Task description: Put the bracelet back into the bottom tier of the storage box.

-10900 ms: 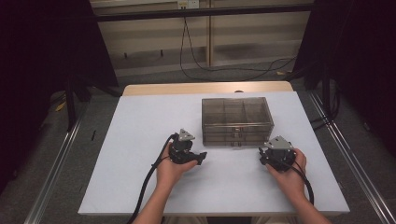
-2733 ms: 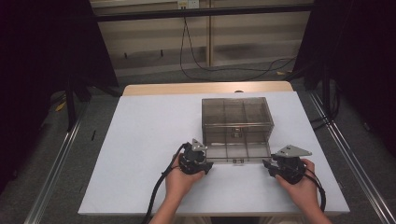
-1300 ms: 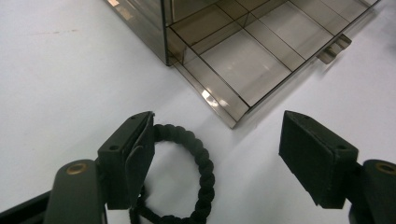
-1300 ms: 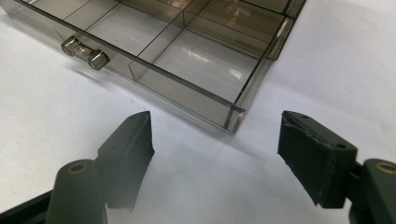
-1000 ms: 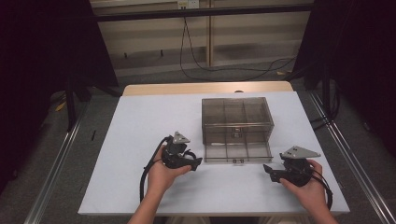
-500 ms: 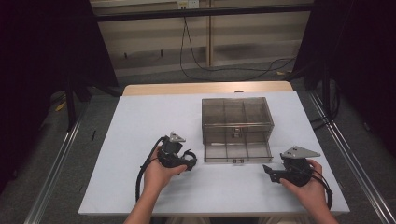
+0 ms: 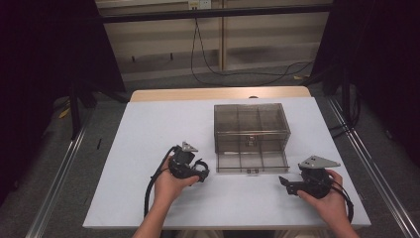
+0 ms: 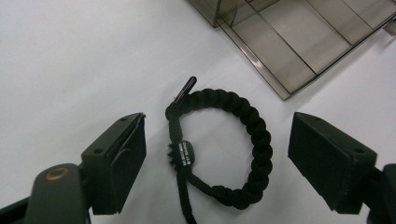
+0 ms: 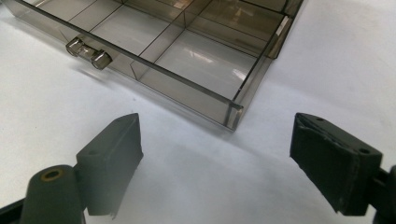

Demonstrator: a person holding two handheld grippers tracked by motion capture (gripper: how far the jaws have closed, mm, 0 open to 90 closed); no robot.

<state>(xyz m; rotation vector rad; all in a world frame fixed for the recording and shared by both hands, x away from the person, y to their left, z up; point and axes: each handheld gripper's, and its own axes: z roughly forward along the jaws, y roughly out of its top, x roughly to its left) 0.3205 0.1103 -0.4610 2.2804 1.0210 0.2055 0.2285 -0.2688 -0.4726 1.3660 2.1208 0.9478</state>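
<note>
Black braided bracelet (image 8: 224, 149) lying flat on the white surface (image 7: 148, 134), just beside the front left corner of the pulled-out drawer (image 7: 252, 161), framed between the wide-open fingers (image 8: 116, 163) of the left gripper (image 7: 198, 173) and gripped by nothing. Judged as the step in hand: picking the bracelet up, probably for one of the drawer's compartments. Best done by lowering straight down until both fingers touch the surface on either side of the braid, then closing across the thick braided arc rather than the thin cord with its small tag (image 8: 183, 156) and stiff tip (image 8: 185, 89), which would likely slip. Worth keeping the grip central so the loop hangs evenly and does not swing against the drawer's front wall on the way over. Farther out, right gripper (image 7: 289, 184) held low near the drawer's front right corner, fingers (image 9: 112, 158) likewise spread wide and empty, well placed to steady the drawer if it shifts. Drawer compartments bare as far as the gripper views show, with a small clear handle (image 9: 88, 52) on the front. Behind it, smoky transparent organiser box (image 7: 250, 124) standing on the surface. Nothing between bracelet and drawer except that low front wall, to be cleared by lifting first.
</note>
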